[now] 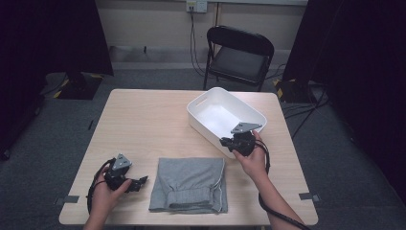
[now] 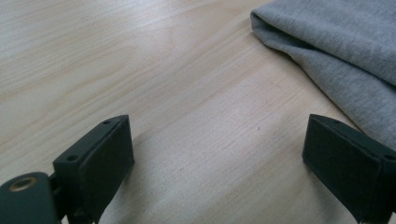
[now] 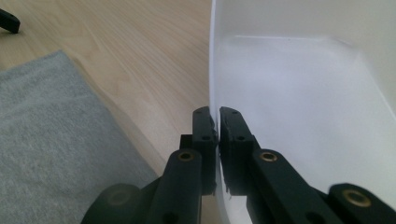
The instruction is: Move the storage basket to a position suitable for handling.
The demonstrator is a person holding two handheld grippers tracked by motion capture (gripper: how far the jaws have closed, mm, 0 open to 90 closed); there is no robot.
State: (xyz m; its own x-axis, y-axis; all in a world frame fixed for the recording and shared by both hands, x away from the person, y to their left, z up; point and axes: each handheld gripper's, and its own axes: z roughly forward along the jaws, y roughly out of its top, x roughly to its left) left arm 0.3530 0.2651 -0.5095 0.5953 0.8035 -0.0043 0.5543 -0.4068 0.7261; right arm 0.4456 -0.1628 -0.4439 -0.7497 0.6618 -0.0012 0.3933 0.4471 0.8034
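Observation:
A folded grey garment [image 1: 189,184] lies on the wooden table [image 1: 143,124] near its front edge. A white plastic bin [image 1: 225,120] stands behind it, to the right. My right gripper [image 1: 229,142] is shut on the bin's near rim. In the right gripper view the thin white wall [image 3: 215,84] runs between the two closed jaws of the right gripper [image 3: 216,122]. My left gripper [image 1: 142,182] rests low over the table just left of the garment, jaws wide apart. In the left gripper view the bare wood lies between its jaws, and the grey cloth [image 2: 336,46] sits at the upper right.
A black folding chair [image 1: 239,55] stands behind the table. Cables hang from a wall socket [image 1: 196,5] and trail on the grey floor. Dark curtains flank both sides. The table's left half is bare wood.

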